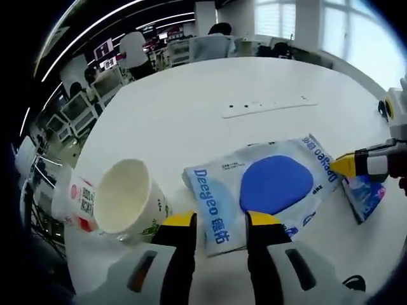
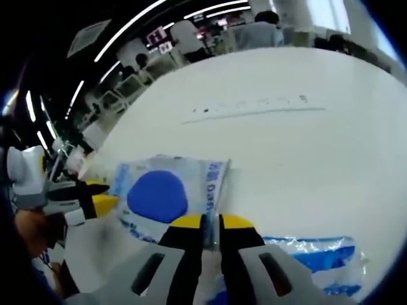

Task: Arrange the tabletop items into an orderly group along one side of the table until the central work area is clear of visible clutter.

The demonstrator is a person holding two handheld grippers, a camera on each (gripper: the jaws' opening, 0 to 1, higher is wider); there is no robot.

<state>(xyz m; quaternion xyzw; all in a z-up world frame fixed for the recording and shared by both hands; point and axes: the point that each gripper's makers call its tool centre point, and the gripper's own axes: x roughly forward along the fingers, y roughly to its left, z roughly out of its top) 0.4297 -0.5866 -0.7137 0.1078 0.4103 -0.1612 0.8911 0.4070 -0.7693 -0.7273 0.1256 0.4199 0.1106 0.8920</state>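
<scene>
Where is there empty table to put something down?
The wide white stretch beyond the wipes pack, around the flat white strip, is bare up to the table's far edge. It's crowded near the front: paper cup, wipes pack, a second blue packet and both claws.

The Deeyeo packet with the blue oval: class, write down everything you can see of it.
The Deeyeo packet is a soft plastic pack, pale blue and white, with a large dark-blue oval in the middle and "Deeyeo" printed along both short ends. It lies flat on the white table, slightly crinkled. The left gripper stands open at one end, beside a white cup. The right gripper is nearly closed at the other end; whether it pinches the edge is unclear.
</scene>
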